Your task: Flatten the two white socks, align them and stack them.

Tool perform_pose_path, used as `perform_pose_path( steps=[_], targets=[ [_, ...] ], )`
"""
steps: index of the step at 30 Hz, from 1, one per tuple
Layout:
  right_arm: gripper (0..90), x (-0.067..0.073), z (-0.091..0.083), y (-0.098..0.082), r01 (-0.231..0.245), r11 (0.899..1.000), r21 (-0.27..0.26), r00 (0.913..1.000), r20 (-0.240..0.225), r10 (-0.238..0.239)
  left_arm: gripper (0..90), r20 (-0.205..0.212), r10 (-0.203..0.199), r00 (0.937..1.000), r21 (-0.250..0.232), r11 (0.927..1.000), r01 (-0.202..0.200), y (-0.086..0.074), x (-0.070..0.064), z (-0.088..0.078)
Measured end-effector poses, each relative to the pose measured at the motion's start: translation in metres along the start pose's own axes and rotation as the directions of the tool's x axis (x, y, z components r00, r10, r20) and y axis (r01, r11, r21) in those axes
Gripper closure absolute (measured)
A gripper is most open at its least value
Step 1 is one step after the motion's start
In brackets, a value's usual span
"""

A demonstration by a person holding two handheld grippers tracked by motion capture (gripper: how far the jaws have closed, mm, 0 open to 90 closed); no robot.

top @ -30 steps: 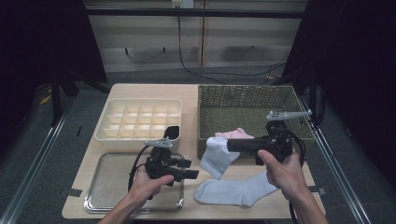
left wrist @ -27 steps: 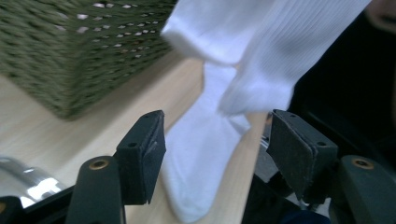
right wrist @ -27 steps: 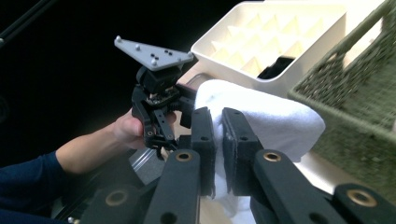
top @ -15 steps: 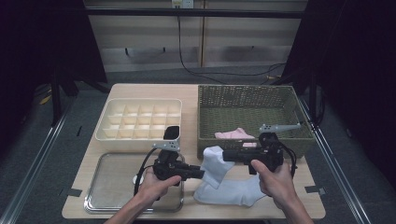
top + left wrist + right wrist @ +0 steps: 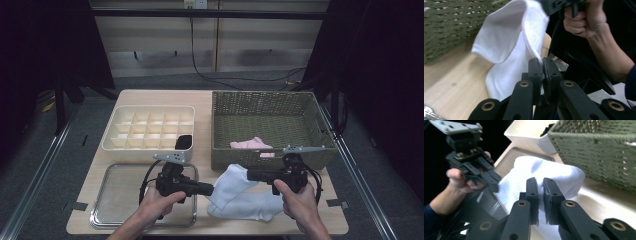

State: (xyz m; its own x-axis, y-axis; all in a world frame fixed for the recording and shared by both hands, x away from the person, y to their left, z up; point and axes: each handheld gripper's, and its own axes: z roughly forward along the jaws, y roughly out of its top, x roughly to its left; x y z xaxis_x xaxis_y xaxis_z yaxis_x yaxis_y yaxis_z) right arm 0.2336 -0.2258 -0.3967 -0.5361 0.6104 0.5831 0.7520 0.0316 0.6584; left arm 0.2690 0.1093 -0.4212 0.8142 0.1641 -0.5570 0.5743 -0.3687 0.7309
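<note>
A white sock (image 5: 240, 200) lies at the front of the table, its upper part folded and lifted. My left gripper (image 5: 212, 189) reaches in from the left. Its jaws have just closed on the sock's ribbed edge (image 5: 534, 50) and are shut on it, as the left gripper view (image 5: 542, 61) shows. My right gripper (image 5: 248, 175) comes from the right and is shut on a fold of the same sock (image 5: 554, 172), pinched between its jaws (image 5: 539, 181). The two grippers face each other closely across the cloth.
A green woven basket (image 5: 265, 102) stands behind the sock with a pink sock (image 5: 250, 144) inside. A white divided organiser (image 5: 150, 127) at the back left holds a black item (image 5: 184, 142). A metal tray (image 5: 120, 200) lies under my left hand.
My left gripper moved right to the sock and shut on its edge. My right gripper came down with the sock toward the table.
</note>
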Motion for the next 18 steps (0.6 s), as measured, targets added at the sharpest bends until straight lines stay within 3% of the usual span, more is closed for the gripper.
perform_pose_path(
  steps=[7, 8, 9, 10, 12, 14, 18],
  targets=[
    [82.5, -0.010, 0.009, -0.011, -0.005, 1.000, 0.024, 0.9992, 0.039, 0.005, 86.1, 0.018, -0.002, 0.9998, 0.006, 1.0000, 0.002, 0.001, -0.002, 0.002],
    [81.8, -0.015, 0.014, -0.016, -0.004, 0.999, 0.040, 0.9979, 0.065, 0.001, 86.1, 0.024, -0.002, 0.9997, 0.015, 0.9999, 0.002, 0.002, -0.002, 0.005],
    [81.8, -0.015, 0.014, -0.016, -0.004, 0.999, 0.040, 0.9979, 0.065, 0.001, 86.1, 0.024, -0.002, 0.9997, 0.015, 0.9999, 0.002, 0.002, -0.002, 0.005],
    [81.7, -0.022, 0.018, -0.024, -0.046, 0.998, 0.031, 0.9987, 0.025, 0.045, 86.1, 0.025, -0.003, 0.9997, 0.021, 0.9998, 0.002, 0.003, -0.001, 0.006],
    [81.5, -0.024, 0.020, -0.027, -0.048, 0.998, 0.038, 0.9983, 0.034, 0.047, 86.2, 0.025, -0.019, 0.9995, 0.024, 0.9995, 0.018, 0.004, 0.002, 0.009],
    [80.7, -0.030, 0.025, -0.036, -0.045, 0.997, 0.057, 0.9962, 0.077, 0.041, 86.2, 0.046, -0.035, 0.9984, 0.023, 0.9992, 0.034, 0.003, 0.006, 0.013],
    [79.9, -0.036, 0.030, -0.039, -0.044, 0.996, 0.082, 0.9952, 0.091, 0.036, 86.1, 0.047, -0.022, 0.9987, 0.038, 0.9991, 0.020, 0.001, 0.004, 0.017]
  ],
)
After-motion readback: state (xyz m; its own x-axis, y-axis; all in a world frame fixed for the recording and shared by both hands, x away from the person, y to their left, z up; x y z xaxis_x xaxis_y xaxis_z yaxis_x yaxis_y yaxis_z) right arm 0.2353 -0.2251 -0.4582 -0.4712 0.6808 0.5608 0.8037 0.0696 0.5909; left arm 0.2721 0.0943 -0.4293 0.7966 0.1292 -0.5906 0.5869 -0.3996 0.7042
